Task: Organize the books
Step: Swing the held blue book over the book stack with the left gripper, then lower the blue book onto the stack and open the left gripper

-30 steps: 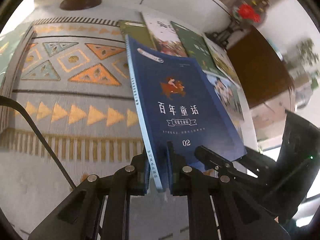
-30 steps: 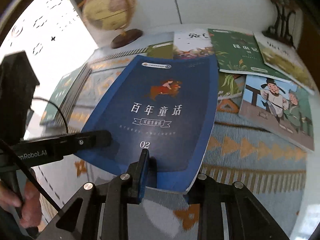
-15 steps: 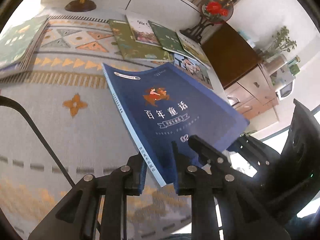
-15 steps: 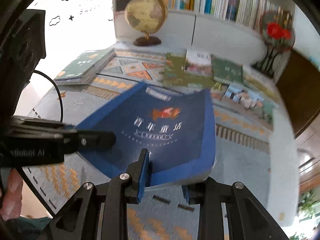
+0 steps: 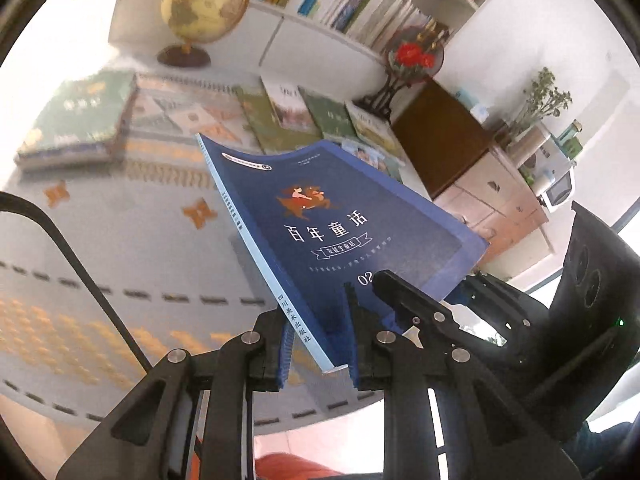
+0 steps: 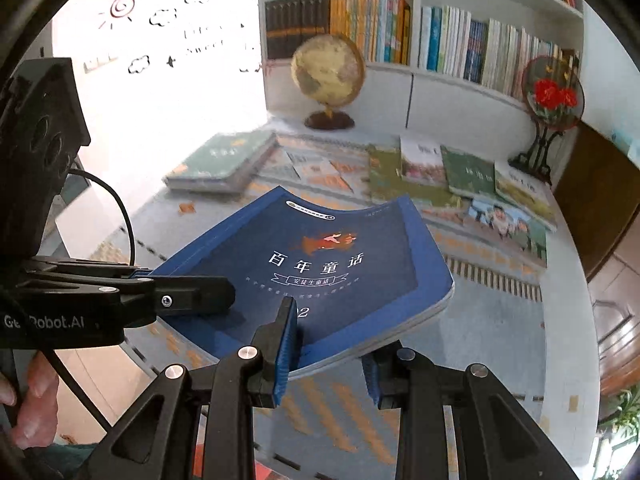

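A dark blue book (image 5: 340,216) with white Chinese title and "02" hangs in the air above the table, its cover slightly bowed. My left gripper (image 5: 318,340) is shut on its near spine corner, one pad on the cover and one underneath. My right gripper (image 6: 328,348) is shut on the book's (image 6: 320,264) near edge, its left pad on the cover. The left gripper (image 6: 216,300) also shows from the side, clamping the book's left corner. Further back, a stack of green-covered books (image 6: 220,160) lies at the left and a row of flat books (image 6: 440,168) at the right.
The round table (image 5: 120,240) wears a grey cloth with orange patterns. A globe (image 6: 328,72) and a red flower ornament on a stand (image 6: 554,96) stand at the back, below filled bookshelves (image 6: 460,40). A brown cabinet (image 5: 440,136) sits right of the table. A person's hand (image 6: 32,384) holds the left gripper.
Both grippers have risen and drawn back with the blue book, lifting it clear of the cloth. The table now lies lower and farther away, and the shelves have come into view.
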`<action>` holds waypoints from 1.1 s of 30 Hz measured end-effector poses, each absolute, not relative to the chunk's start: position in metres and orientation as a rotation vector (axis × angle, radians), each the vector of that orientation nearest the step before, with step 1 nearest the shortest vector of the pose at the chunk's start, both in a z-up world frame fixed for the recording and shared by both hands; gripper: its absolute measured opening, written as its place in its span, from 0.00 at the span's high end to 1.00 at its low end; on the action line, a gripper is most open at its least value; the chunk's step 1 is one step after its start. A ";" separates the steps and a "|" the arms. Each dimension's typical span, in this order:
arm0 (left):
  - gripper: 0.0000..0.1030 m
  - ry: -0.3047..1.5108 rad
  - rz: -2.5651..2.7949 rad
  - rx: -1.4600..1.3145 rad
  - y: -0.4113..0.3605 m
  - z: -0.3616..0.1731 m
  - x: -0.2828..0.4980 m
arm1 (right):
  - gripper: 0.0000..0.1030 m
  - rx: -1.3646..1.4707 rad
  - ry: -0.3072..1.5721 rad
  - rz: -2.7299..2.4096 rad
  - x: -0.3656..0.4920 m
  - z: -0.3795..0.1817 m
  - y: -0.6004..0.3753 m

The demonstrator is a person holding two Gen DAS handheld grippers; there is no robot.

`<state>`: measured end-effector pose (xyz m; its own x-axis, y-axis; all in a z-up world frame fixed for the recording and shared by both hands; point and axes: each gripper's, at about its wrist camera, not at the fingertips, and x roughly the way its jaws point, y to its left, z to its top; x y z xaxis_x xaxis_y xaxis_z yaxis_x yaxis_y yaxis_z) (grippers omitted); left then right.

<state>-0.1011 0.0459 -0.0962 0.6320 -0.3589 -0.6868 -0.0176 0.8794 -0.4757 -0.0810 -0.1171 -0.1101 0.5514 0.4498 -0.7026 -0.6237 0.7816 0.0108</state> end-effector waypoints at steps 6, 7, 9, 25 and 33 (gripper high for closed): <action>0.82 0.802 -0.143 -0.448 0.095 -0.070 -0.092 | 0.72 -0.218 0.686 0.701 -0.064 -0.084 -0.073; 0.82 0.795 -0.131 -0.449 0.107 -0.068 -0.089 | 0.72 -0.214 0.682 0.713 -0.059 -0.081 -0.061; 0.82 0.786 -0.106 -0.454 0.138 -0.067 -0.078 | 0.72 -0.215 0.677 0.734 -0.047 -0.077 -0.034; 0.82 0.887 -0.013 -0.536 0.339 -0.141 0.016 | 0.72 -0.190 0.857 0.763 0.067 -0.140 0.198; 0.78 0.987 -0.009 -0.571 0.372 -0.167 0.041 | 0.72 -0.145 0.933 0.721 0.087 -0.162 0.236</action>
<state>0.0407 0.3720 -0.1674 0.5638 -0.2594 -0.7841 -0.2453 0.8540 -0.4588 0.0873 0.2359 -0.1622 0.3823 0.5030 -0.7751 -0.6233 0.7596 0.1855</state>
